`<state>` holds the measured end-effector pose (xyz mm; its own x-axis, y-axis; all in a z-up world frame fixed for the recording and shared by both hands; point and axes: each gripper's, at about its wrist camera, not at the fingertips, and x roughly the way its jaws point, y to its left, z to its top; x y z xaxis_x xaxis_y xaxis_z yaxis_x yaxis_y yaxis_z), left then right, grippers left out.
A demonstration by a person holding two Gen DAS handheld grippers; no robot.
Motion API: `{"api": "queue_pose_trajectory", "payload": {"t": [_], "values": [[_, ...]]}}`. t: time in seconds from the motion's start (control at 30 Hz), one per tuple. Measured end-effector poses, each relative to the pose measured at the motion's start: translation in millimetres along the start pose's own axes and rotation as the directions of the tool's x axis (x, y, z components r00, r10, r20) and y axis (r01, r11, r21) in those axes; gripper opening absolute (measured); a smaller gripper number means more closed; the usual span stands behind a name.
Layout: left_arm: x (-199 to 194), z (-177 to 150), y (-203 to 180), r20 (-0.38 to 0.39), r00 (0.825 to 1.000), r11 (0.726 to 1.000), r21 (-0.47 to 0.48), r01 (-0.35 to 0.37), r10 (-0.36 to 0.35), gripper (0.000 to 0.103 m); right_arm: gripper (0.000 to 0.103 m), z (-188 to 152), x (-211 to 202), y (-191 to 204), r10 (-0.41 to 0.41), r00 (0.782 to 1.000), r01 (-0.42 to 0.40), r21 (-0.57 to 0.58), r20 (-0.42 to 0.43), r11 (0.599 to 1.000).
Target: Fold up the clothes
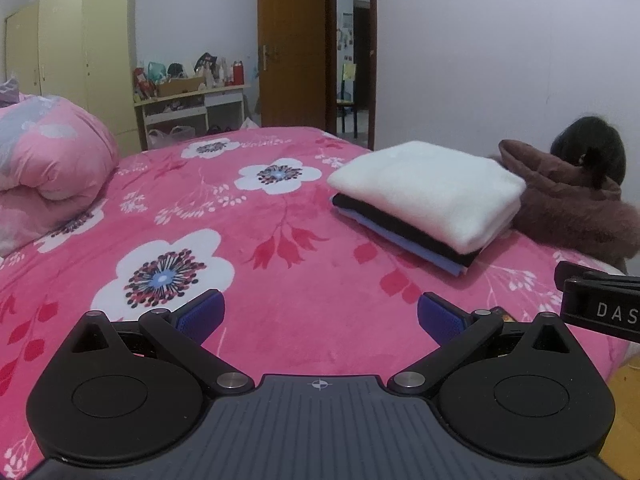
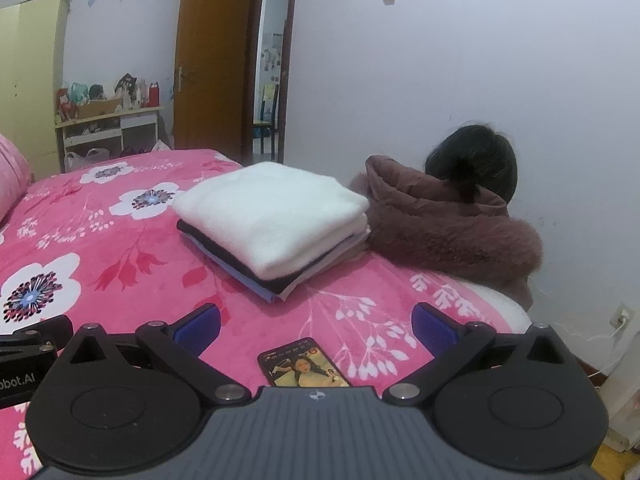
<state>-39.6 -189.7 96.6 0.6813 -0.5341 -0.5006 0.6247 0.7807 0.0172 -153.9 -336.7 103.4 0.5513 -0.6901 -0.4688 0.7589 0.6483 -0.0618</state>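
Both the left gripper and right gripper hang empty with jaws apart at the bottom of each frame, the folded stack sits mid-right on the bed, so folding looks finished unless another garment needs fetching.

A home bedroom: floral bed, wardrobe, wooden door.
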Motion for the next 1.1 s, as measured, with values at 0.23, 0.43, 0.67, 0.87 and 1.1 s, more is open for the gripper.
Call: {"api": "queue_pose_trajectory", "payload": {"t": [0.23,0.43,0.67,0.87,1.1], "values": [[1,-1,-1,-0.007,1.000,1.000,-0.002,-0.008,0.008,0.103,0.103,1,0,1,0.008,1.000,-0.008,0.000,0.007,1.000],[-1,0,3,-0.008,1.000,1.000,-0.009,-0.015,0.015,0.103,0.103,2,-1,6,0.021,1.000,-0.021,-0.006,0.008,1.000],[1,-2,8,-0.016,1.000,1.000,-0.017,-0.020,0.020,0.103,0.103,1,-3,10,0.030,1.000,-0.030,-0.014,0.006,0.999],[2,-3,9,-0.019,1.000,1.000,-0.016,-0.020,0.020,0.103,0.103,1,-4,14,0.032,0.999,-0.032,-0.021,0.007,0.999],[4,-4,12,-0.024,0.999,0.999,-0.025,-0.025,0.024,0.103,0.103,0,-4,18,0.038,0.999,-0.038,-0.026,0.006,0.999]]}}
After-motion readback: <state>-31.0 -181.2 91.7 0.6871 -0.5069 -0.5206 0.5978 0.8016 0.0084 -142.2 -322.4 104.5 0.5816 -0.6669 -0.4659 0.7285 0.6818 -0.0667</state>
